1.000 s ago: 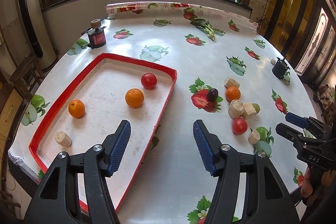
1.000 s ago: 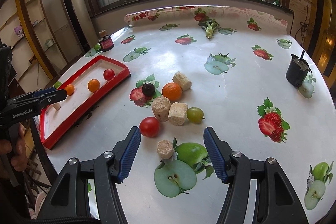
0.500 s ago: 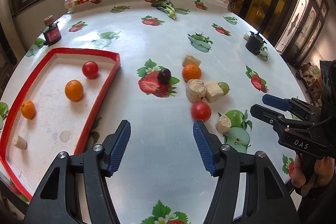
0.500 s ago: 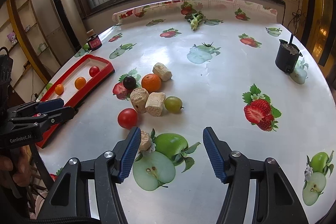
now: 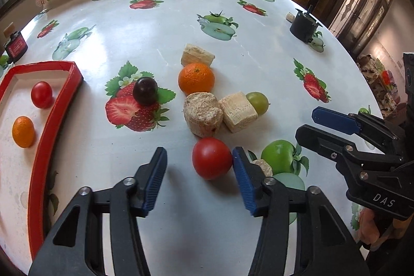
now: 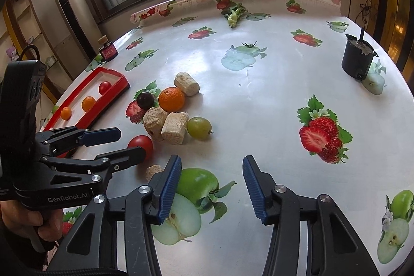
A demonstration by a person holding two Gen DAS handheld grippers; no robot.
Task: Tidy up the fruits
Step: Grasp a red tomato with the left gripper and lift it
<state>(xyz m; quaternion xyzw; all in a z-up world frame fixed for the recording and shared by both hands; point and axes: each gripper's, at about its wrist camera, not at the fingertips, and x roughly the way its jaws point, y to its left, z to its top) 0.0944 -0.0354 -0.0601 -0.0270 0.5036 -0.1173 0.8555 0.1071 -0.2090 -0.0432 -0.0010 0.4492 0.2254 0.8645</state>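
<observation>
Swung away from the red tray [image 5: 77, 74], now at nine o'clock, the left gripper [image 5: 198, 167] has closed in with jaws spread around the red tomato [image 5: 211, 158], its right pad touching it, while the right gripper [image 6: 211, 185] hovers wide open, empty.

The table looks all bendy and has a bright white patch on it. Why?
In the left wrist view the fisheye lens curves the table edge, and window light glares white behind the dark plum; in the right wrist view the same glare lies beyond the orange, and the window frames bow.
</observation>
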